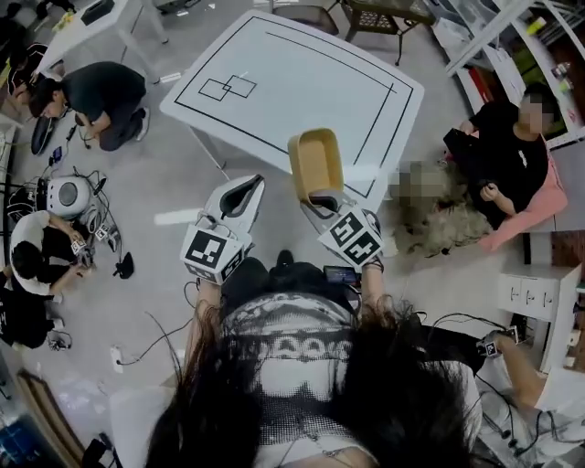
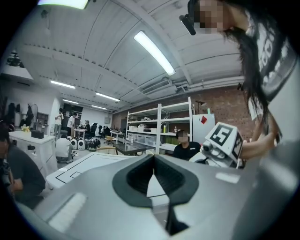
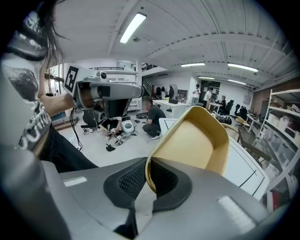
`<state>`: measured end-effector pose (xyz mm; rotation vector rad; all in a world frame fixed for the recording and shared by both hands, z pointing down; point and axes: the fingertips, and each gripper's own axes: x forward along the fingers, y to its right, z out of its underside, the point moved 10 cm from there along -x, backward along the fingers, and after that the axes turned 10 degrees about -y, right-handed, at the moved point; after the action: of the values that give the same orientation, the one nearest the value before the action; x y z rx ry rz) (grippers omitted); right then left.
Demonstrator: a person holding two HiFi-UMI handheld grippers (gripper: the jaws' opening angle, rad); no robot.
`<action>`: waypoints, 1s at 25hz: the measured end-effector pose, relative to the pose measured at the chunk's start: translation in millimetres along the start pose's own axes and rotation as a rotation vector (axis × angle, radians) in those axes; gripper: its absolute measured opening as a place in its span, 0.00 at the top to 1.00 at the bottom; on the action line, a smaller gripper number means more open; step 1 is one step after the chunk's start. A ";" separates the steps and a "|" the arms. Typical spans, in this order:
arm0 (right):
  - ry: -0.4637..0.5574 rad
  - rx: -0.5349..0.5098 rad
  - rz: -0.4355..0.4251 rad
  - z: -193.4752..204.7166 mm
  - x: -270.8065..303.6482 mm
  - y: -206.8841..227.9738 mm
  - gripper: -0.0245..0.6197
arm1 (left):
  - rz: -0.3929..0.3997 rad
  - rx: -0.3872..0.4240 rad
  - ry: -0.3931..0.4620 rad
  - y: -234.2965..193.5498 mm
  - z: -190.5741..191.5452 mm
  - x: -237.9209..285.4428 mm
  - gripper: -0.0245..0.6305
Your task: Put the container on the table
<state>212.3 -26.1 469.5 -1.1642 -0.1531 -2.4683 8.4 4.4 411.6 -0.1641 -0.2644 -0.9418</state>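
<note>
A tan, open-topped container is held in the air just short of the near edge of the white table, which is marked with black lines. My right gripper is shut on the container's rim. In the right gripper view the container stands up from the gripper, its wall pinched between the black pads, with the table beyond it. My left gripper hovers beside it on the left, shut and holding nothing. In the left gripper view that gripper points across the table.
People sit on the floor on the left and right of the table. Cables and a round white device lie at the left. A white cabinet stands at the right and a chair beyond the table.
</note>
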 end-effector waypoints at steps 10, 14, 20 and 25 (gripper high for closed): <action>0.003 -0.024 -0.079 -13.4 36.2 31.9 0.93 | -0.051 0.005 -0.036 -26.5 -7.3 22.6 0.96; -0.022 -0.050 -0.083 -27.1 49.2 43.5 0.93 | -0.057 -0.010 -0.024 -46.7 -7.7 30.4 0.96; -0.053 -0.047 -0.057 -62.4 79.3 74.8 0.93 | -0.038 -0.019 -0.018 -101.8 -7.3 48.6 0.96; -0.096 -0.025 -0.038 -105.8 119.8 108.0 0.93 | -0.020 -0.006 -0.013 -169.6 -15.0 67.9 0.96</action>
<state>111.9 -190.2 484.4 -1.3019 -0.1740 -2.4547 -89.5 -150.3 421.3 -0.1738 -0.2752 -0.9613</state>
